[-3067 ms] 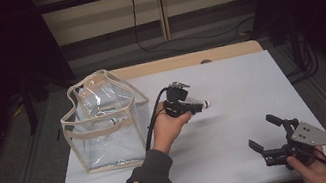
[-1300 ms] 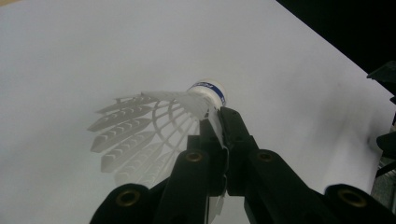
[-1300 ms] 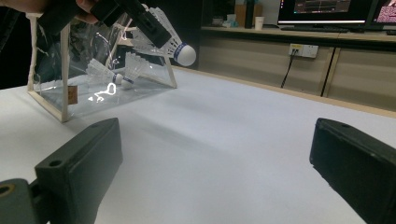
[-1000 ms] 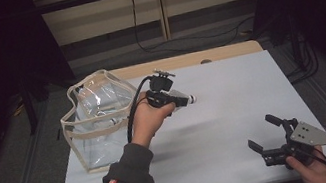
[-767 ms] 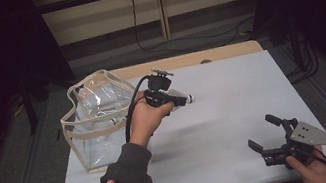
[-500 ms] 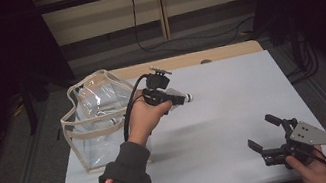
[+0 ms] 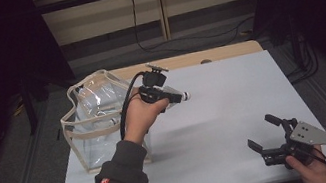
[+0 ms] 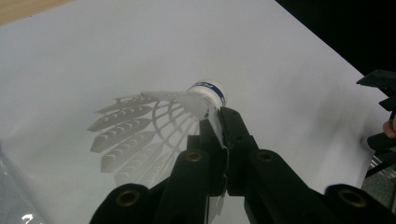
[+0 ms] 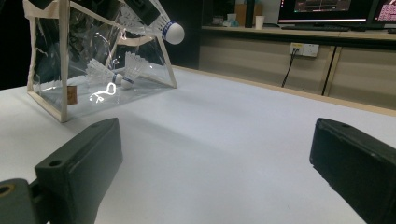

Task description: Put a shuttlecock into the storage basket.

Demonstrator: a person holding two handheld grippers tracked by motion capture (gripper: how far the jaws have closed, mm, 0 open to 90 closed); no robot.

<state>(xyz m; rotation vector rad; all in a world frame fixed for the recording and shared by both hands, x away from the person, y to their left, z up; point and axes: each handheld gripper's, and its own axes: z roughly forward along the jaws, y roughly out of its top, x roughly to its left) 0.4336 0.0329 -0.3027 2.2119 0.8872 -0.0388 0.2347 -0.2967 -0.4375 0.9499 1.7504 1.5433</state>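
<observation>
The left tool [image 7: 176, 97] is clamped on a white feathered shuttlecock with a blue-banded cork [image 8: 175, 109], held just right of the clear plastic cream-trimmed bag [image 7: 92, 119]; the right tool [image 7: 266, 132], well apart from the bag, gapes empty

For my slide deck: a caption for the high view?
Left tool holds a shuttlecock beside the clear bag; right tool open.

The clear shiny plastic bag with cream cloth edges [image 7: 99, 128] is seen on the smooth matt white table top [image 7: 234, 104]. The white feathered shuttlecock [image 8: 159, 123] is held by matt black plastic jaws.
</observation>
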